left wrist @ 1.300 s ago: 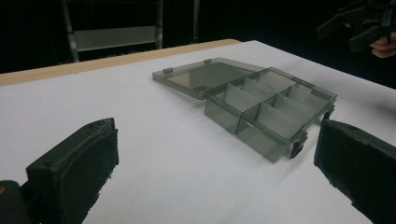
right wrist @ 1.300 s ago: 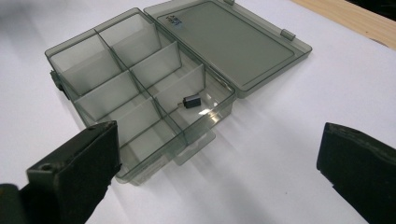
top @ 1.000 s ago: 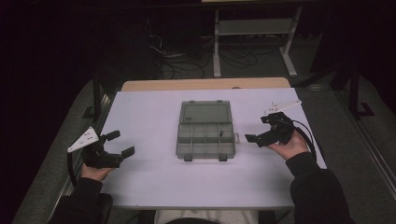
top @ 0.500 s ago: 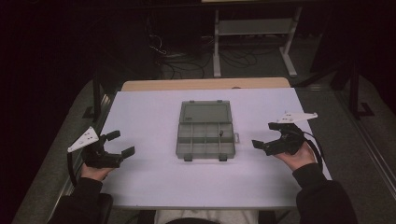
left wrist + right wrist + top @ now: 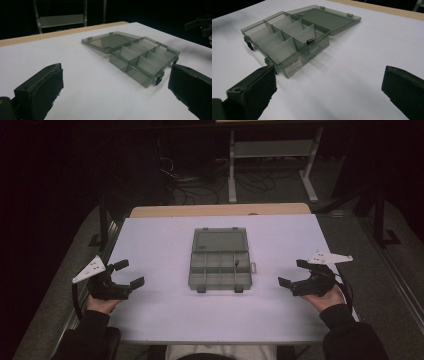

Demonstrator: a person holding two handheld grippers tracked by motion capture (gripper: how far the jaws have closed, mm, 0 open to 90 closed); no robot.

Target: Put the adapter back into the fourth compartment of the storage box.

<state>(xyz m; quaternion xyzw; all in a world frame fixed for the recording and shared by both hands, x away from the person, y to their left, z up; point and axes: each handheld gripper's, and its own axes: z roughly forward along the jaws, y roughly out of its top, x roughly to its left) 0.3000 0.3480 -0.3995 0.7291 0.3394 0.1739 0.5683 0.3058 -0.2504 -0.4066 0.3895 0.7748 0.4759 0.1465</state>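
Observation:
A smoky clear plastic organizer box lies open in the middle of the white table, its lid flat on the far side. Dividers split the box into several compartments. One small dark piece rests in a compartment of the box on its right side. My left gripper is open near the table's left edge, apart from the box. My right gripper is open at the right, its jaws pointing at the box with nothing between them.
The white tabletop has a wooden strip along its far edge. Beyond it stand a metal shelf frame and cables on a dark floor. The other gripper shows far right in the left gripper view.
My right gripper has drawn back from near the box toward the table's right front and turned level. The left gripper has stayed put.

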